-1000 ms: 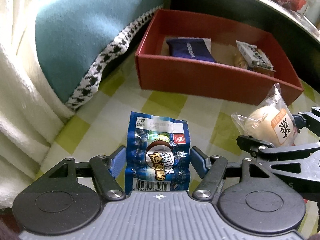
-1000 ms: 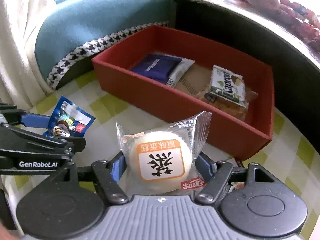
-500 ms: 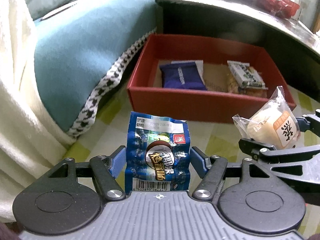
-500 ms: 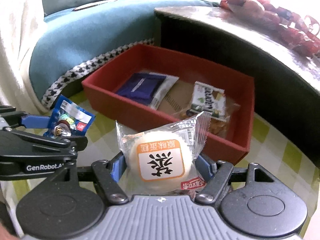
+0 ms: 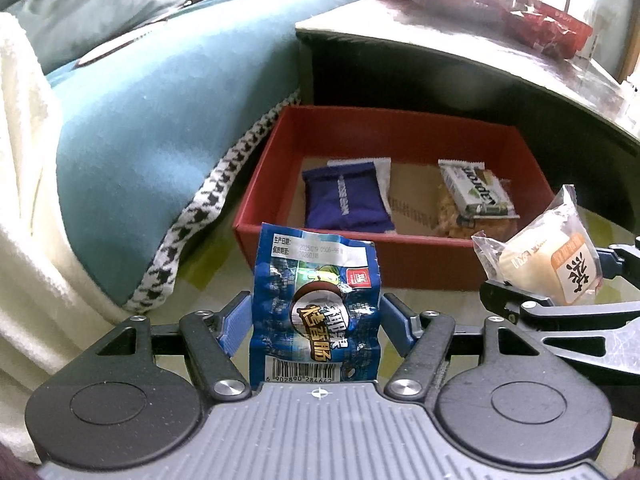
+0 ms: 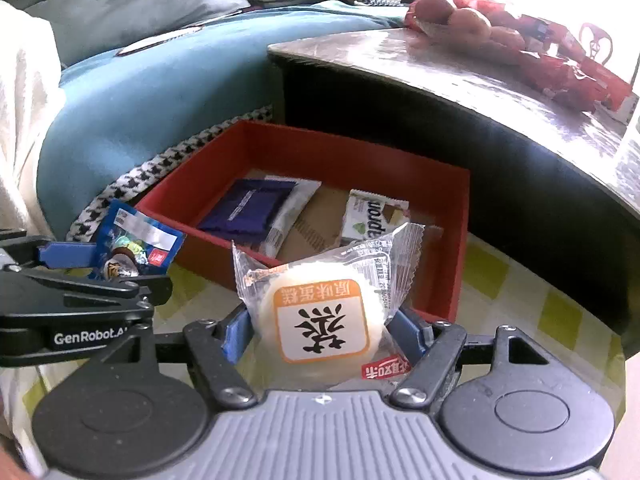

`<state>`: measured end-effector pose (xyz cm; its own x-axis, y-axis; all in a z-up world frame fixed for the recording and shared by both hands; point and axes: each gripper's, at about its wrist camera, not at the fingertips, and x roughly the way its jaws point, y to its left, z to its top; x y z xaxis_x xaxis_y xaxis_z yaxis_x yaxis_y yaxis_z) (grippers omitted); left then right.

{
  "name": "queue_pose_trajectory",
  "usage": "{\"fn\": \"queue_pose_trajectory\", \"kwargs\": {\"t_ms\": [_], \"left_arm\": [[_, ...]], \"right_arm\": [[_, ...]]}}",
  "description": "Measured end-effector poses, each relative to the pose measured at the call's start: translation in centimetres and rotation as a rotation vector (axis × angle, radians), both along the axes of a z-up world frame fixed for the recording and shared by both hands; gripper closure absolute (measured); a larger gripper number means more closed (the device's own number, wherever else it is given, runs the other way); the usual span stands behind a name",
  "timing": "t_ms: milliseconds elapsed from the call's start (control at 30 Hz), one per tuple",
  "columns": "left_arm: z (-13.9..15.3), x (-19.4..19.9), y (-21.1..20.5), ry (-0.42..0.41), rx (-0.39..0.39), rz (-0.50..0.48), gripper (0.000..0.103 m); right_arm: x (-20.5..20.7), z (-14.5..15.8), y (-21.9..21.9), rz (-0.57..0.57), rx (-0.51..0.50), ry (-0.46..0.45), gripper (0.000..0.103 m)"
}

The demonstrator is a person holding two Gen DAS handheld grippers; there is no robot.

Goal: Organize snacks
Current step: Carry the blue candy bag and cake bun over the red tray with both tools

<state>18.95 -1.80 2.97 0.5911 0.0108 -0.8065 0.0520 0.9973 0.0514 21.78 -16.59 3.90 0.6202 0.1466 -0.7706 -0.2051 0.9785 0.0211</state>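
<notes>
On your left, the left gripper (image 5: 316, 322) pinches a blue sausage packet (image 5: 314, 308) upright between its blue pads, the packet's lower edge hidden behind the gripper body. Beyond it sits the red box (image 5: 360, 256), holding a purple packet (image 5: 346, 200) and a green-and-white bar (image 5: 476, 192) lying on a clear bag whose contents are hard to make out. On your right, the right gripper (image 6: 320, 330) clamps a wrapped round cake (image 6: 320, 316) in front of the box's near wall, its fingertips covered by the wrapper.
</notes>
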Motion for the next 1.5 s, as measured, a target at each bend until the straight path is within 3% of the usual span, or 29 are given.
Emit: {"fn": "queue_pose_trajectory", "kwargs": {"t_ms": [533, 1500], "left_arm": [[1.0, 1.6, -0.9, -0.037, 0.007, 0.000, 0.029], [1.7, 3.1, -1.2, -0.060, 0.010, -0.006, 0.029]], "right_arm": [[1.2, 0.6, -1.1, -0.037, 0.055, -0.015, 0.029], [2.6, 1.4, -1.6, -0.054, 0.057, -0.040, 0.029]]}}
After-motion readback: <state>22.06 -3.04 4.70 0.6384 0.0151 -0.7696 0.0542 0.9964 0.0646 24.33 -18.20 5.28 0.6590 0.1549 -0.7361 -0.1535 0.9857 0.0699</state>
